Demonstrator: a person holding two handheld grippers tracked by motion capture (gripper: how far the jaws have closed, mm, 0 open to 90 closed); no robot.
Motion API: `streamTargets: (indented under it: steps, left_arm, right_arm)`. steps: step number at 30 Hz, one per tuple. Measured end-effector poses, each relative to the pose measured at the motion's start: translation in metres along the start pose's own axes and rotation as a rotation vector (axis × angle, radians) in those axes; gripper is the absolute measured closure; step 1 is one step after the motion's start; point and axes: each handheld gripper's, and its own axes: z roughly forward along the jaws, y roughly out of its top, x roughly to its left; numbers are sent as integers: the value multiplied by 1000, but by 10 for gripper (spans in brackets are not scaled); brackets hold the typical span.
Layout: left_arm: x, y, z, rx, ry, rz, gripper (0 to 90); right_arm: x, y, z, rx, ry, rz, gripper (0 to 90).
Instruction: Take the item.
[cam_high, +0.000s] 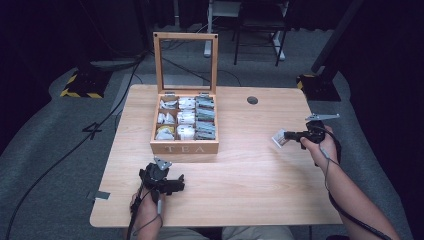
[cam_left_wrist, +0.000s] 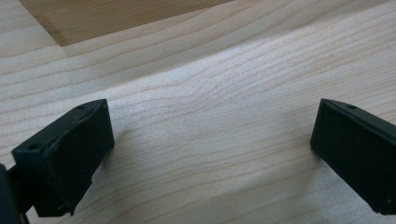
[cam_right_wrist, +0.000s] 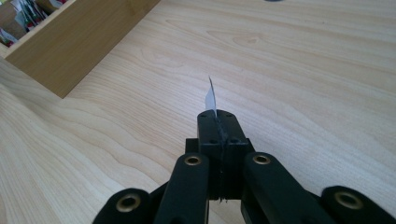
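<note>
While the left gripper (cam_high: 176, 184) rests low on the table (cam_high: 250, 175) with its jaws spread wide and nothing between them, the wooden tea box (cam_high: 184, 147) stands open just beyond; well to the right, the right gripper (cam_high: 286, 136) pinches a tea bag (cam_high: 279, 138) above the tabletop, clear of the box.

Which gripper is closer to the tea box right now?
Left. The left gripper rests on the table just in front of the tea box, jaws open. The right gripper, shut on a tea bag, is farther off to the box's right.
</note>
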Motion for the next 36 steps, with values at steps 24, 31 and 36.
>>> streamTargets:
  steps: [24,31,36]
  left_arm:
    - [0,0,0,0,0,0,0]
    - [0,0,0,0,1,0,0]
    - [0,0,0,0,0,0,0]
  right_arm:
    - [34,-4,-29,-131,9,-135,586]
    - [65,-23,-38,-150,61,-203,534]
    - [90,-47,-38,-130,89,-250,503]
